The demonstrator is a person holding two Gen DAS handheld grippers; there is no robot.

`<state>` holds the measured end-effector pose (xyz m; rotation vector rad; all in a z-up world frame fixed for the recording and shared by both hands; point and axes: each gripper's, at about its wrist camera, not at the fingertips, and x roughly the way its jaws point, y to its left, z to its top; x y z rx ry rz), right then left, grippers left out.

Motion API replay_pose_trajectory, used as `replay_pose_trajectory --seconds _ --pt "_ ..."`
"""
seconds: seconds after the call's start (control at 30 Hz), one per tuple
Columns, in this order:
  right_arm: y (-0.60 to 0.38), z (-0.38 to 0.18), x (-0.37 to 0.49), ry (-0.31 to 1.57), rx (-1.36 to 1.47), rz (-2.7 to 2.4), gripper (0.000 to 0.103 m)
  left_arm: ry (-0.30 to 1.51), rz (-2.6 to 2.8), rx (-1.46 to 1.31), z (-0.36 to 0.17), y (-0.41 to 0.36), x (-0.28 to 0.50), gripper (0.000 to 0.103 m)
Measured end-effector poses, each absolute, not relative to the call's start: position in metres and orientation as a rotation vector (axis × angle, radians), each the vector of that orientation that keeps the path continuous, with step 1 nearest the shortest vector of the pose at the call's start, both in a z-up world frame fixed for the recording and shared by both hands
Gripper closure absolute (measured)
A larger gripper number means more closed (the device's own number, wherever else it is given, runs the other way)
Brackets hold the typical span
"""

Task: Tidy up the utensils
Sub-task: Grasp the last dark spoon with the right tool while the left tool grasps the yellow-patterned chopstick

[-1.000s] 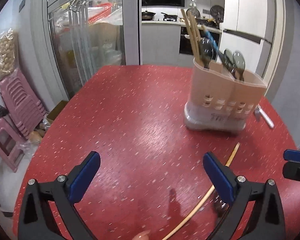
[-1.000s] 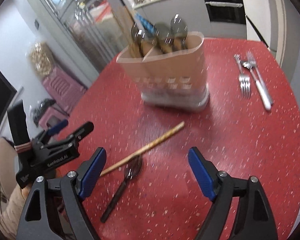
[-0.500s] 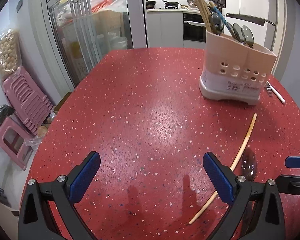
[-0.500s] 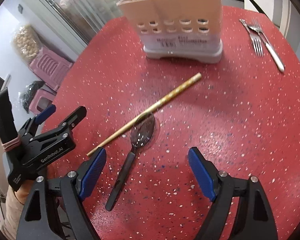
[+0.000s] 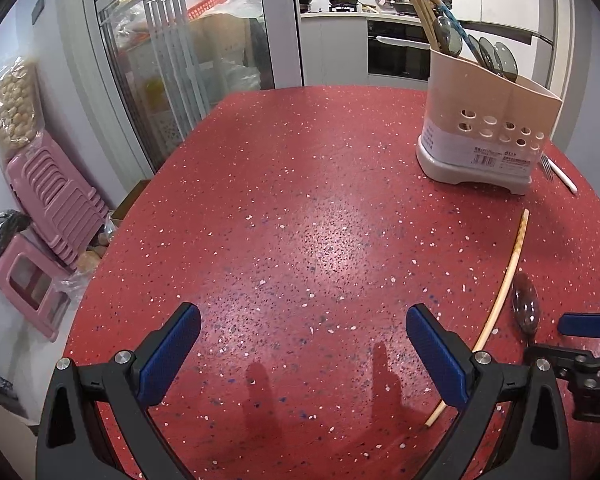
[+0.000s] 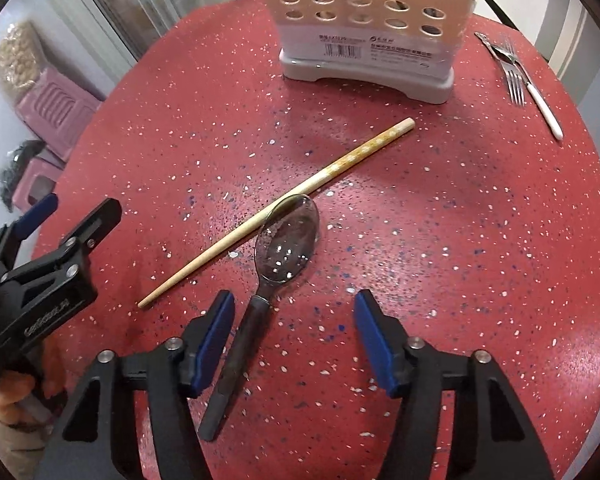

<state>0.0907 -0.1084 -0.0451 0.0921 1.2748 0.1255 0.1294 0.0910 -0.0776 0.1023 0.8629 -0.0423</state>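
Observation:
A spoon (image 6: 286,240) with a black handle lies on the red table (image 6: 460,240), its bowl touching a pale chopstick (image 6: 280,212). My right gripper (image 6: 294,320) points steeply down over the spoon's handle. Its jaws are closing, with the handle between them close to the left pad and no pad pressing on it. The pink utensil holder (image 6: 364,40) stands at the far side. In the left wrist view my left gripper (image 5: 302,320) is open over bare table. The chopstick (image 5: 504,292) and spoon (image 5: 525,308) lie to its right, with spoons and chopsticks standing in the holder (image 5: 488,132).
Forks (image 6: 516,76) with white handles lie right of the holder near the table's edge. A person's hand holds the left gripper (image 6: 80,206) at the table's left edge. Pink stools (image 5: 52,216) and a glass cabinet (image 5: 180,60) stand beyond the table.
My right gripper has come down and tilted toward the spoon, and its jaws have narrowed around the handle. The left gripper has sunk a little over the table.

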Motion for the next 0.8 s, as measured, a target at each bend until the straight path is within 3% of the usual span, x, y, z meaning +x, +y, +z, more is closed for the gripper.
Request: replay_pose_trajectory --seconds 0.13,0.3,0.43,0.8 --pt "-0.095 -0.044 0.097 1.252 0.063 0.099 0.042 0.869 -0.046 0.1 -0.079 0.092 0.13 0.0" --pt "-0.076 -0.045 0.093 1.227 -0.075 0.06 0.057 0.868 -0.078 0.125 -0.076 0.083 0.134 0.0" --pt "-0.08 -0.044 0.088 1.216 -0.073 0.072 0.09 0.867 -0.123 0.157 -0.073 0.068 0.142 0.0" --pt "-0.125 -0.042 0.082 1.221 0.008 0.111 0.091 0.94 -0.367 0.32 -0.076 -0.01 0.156 0.0"
